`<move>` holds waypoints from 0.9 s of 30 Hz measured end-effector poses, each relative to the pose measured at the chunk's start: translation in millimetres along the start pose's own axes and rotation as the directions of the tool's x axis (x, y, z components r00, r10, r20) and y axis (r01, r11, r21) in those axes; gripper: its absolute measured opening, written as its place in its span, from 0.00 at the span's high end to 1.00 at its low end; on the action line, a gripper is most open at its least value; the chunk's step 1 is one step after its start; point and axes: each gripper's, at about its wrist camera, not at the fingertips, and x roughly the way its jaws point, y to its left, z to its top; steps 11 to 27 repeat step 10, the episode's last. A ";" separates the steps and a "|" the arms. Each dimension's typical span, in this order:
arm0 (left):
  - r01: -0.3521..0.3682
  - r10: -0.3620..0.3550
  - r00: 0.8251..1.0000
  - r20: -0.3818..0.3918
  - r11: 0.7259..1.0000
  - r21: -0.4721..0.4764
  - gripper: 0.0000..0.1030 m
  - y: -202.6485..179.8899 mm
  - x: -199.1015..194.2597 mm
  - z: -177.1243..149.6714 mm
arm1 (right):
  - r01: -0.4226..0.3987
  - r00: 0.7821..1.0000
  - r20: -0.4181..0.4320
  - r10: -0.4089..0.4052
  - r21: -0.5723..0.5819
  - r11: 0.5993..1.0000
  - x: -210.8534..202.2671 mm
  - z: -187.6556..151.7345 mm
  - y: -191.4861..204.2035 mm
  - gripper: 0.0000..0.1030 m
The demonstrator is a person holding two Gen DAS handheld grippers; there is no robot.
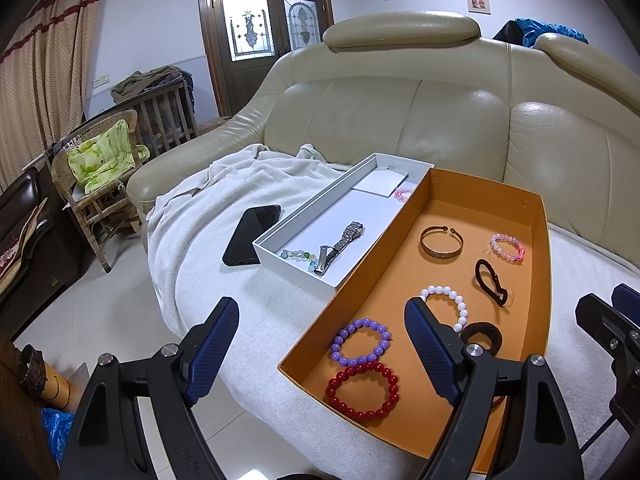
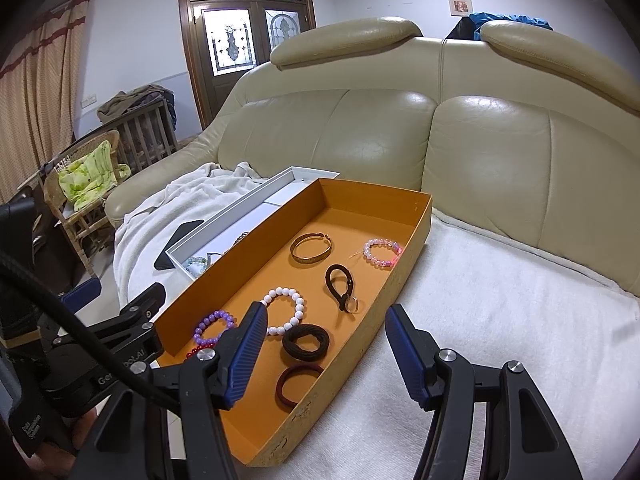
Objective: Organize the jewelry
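Observation:
An orange tray (image 1: 538, 264) (image 2: 416, 224) on the white-covered sofa seat holds a purple bead bracelet (image 1: 360, 342), a red bead bracelet (image 1: 362, 390), a white bead bracelet (image 1: 446, 306) (image 2: 286, 310), a metal bangle (image 1: 441, 242) (image 2: 311, 247), a pink bracelet (image 1: 508, 247) (image 2: 382, 253) and dark hair ties (image 2: 306, 342). A white box (image 1: 296, 268) to its left holds a watch (image 1: 340, 246) and a green-blue bead bracelet (image 1: 298, 257). My left gripper (image 1: 322, 350) is open above the tray's near left corner. My right gripper (image 2: 326, 354) is open over the tray's near right wall.
A black phone (image 1: 252, 234) lies on the white blanket (image 1: 208, 208) left of the white box. The beige sofa back (image 1: 400, 120) rises behind. A wicker chair (image 1: 94, 176) and tiled floor (image 1: 100, 312) are on the left.

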 end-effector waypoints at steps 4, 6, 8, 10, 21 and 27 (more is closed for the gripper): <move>-0.001 0.001 1.000 0.007 1.000 0.000 0.17 -1.6 -0.3 0.4 | 0.000 1.000 0.000 0.000 -0.006 1.000 -0.6 0.0 0.1 0.37; 0.007 -0.007 1.000 0.013 1.000 0.002 0.17 -5.2 -1.6 1.0 | 0.006 1.000 -0.002 -0.006 -0.006 1.000 -1.8 -0.8 -2.9 0.37; 0.045 -0.045 0.999 0.008 0.999 0.007 0.17 -14.8 -3.8 1.8 | 0.022 1.000 0.002 -0.022 0.004 1.000 -4.3 -1.4 -11.5 0.37; 0.092 -0.092 0.996 0.002 0.996 0.019 0.17 -28.6 -7.0 2.6 | 0.052 0.999 0.007 -0.052 0.026 0.998 -9.9 -3.0 -28.8 0.36; 0.092 -0.092 0.996 0.002 0.996 0.019 0.17 -28.6 -7.0 2.6 | 0.052 0.999 0.007 -0.052 0.026 0.998 -9.9 -3.0 -28.8 0.36; 0.092 -0.092 0.996 0.002 0.996 0.019 0.17 -28.6 -7.0 2.6 | 0.052 0.999 0.007 -0.052 0.026 0.998 -9.9 -3.0 -28.8 0.36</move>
